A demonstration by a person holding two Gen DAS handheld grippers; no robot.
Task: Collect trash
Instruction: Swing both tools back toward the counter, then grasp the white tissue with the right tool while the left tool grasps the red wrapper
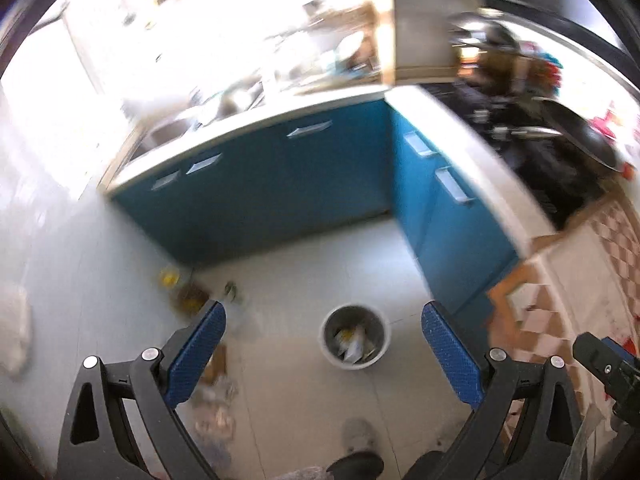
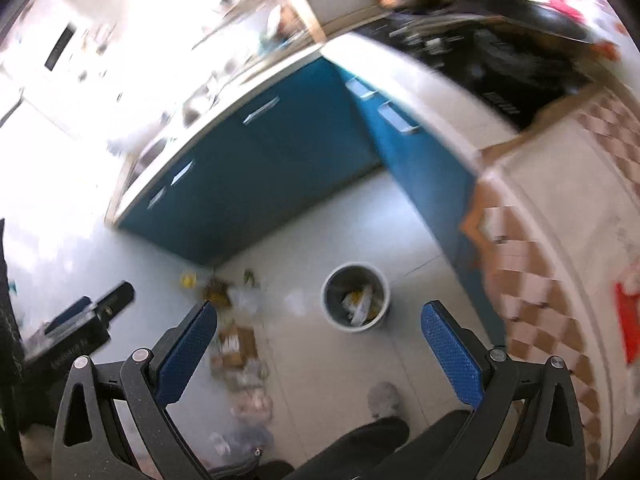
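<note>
My left gripper [image 1: 322,322] and right gripper [image 2: 318,316], both wide, empty, high over bin [image 2: 355,298]; next: descend to floor litter [image 2: 236,344], pinch one piece

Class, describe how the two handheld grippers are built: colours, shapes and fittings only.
Left gripper and right gripper match: black angular linkage arms with triangular cut-outs, round silver pivot bolts, and two flat blue finger pads with a dotted grip texture. No cables or sleeves show.

Blue cabinets [image 1: 280,184] meet in a corner beneath a white table [image 1: 460,136]; a black pan [image 1: 580,132] sits on the table's right edge.
</note>
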